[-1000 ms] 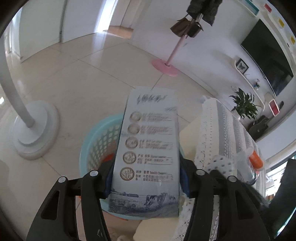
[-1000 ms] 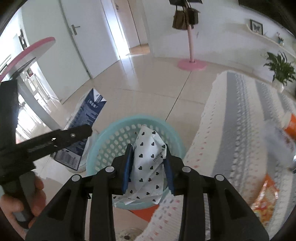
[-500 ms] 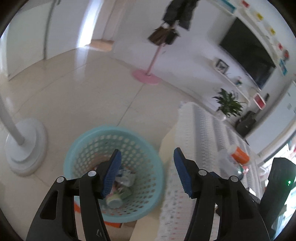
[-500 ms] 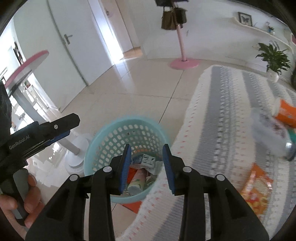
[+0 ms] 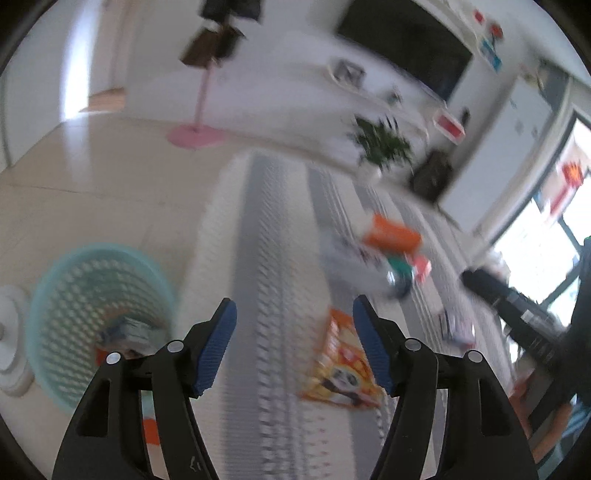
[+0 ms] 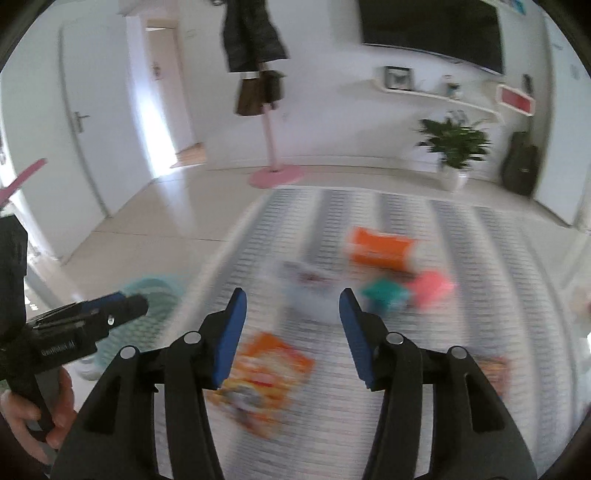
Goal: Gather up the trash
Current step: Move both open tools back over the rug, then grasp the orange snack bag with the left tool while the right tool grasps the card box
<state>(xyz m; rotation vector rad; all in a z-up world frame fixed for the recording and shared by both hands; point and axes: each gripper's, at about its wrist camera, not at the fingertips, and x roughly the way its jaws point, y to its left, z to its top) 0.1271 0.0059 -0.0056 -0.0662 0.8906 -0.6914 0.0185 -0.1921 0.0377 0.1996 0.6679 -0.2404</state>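
Both views are motion-blurred. My left gripper [image 5: 293, 325] is open and empty above the striped tablecloth [image 5: 258, 258]. My right gripper [image 6: 290, 317] is open and empty over the same cloth [image 6: 480, 295]. An orange snack bag [image 5: 343, 365] lies flat just ahead; it also shows in the right wrist view [image 6: 262, 380]. An orange cup [image 5: 391, 234] [image 6: 380, 249], a clear plastic piece [image 6: 306, 291] and teal and pink items [image 6: 406, 291] lie farther on. The teal trash basket [image 5: 70, 295] stands on the floor left of the table and holds trash.
A white fan base [image 5: 11, 339] stands by the basket. A pink coat stand [image 6: 271, 147], a potted plant [image 6: 456, 147] and a wall TV [image 6: 432, 33] are at the back. The left gripper [image 6: 85, 325] shows at the right view's left edge.
Both grippers let their trash go into the basket, opened wider, and swung right from above the basket to above the table.
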